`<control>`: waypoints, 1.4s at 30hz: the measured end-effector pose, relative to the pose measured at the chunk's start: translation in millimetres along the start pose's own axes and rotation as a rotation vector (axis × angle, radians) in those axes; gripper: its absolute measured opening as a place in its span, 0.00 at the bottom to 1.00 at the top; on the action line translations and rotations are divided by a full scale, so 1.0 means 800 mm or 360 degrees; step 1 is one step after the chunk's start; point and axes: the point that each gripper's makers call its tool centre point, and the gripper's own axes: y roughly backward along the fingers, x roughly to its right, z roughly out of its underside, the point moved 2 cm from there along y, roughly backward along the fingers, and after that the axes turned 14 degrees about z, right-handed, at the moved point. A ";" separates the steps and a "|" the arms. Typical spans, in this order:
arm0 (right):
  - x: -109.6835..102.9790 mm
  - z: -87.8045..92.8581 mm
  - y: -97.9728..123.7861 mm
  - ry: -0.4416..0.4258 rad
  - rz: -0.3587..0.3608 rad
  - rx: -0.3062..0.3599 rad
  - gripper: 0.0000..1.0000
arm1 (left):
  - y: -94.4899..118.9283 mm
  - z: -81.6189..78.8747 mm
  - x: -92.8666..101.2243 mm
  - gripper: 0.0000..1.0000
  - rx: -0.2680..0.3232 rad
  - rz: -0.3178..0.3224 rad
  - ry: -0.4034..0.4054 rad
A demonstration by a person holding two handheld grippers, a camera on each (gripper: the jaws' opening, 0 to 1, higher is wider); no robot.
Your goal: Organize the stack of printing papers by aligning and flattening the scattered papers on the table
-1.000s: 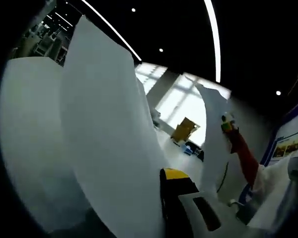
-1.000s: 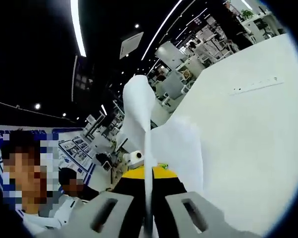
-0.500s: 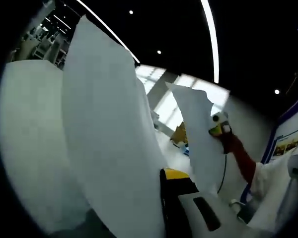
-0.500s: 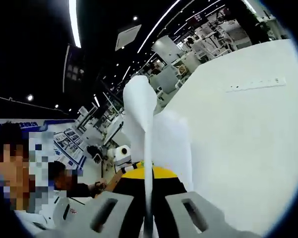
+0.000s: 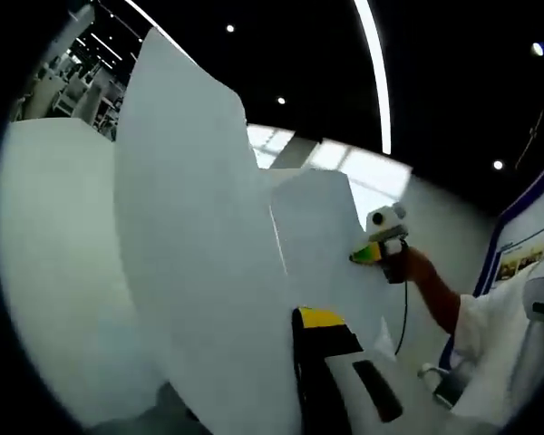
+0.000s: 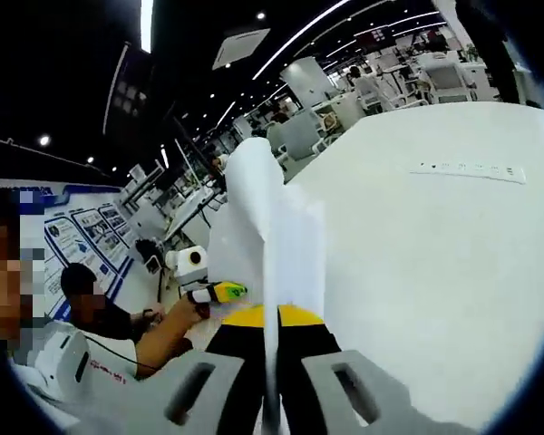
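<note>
Both grippers hold the papers (image 5: 199, 272) up off the table (image 6: 435, 254), standing on edge in the air, so this looks like the gathering step, before the edges are squared. The left gripper (image 5: 322, 381) sits at the bottom of its view with a big white sheet rising in front of it; only one yellow-tipped jaw shows beside the sheet, so I cannot tell whether the jaws are clamped on it. The right gripper (image 6: 270, 372) has its two jaws pinched on the thin edge of the papers (image 6: 270, 236), which stand up between them.

In the left gripper view the other gripper (image 5: 381, 240) comes in from the right, in a person's hand (image 5: 412, 267), touching the far side of the sheets. The sheets look clean, white and limp, bowing at the top, their edges not level with each other. Next, I judge, the stack needs lowering to the table and tapping on its edge until the sheets line up, then laying flat.
</note>
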 end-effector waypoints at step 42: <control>0.019 0.001 -0.021 0.0184 0.0196 0.0034 0.00 | 0.002 -0.006 0.008 0.06 0.0047 0.0056 -0.0049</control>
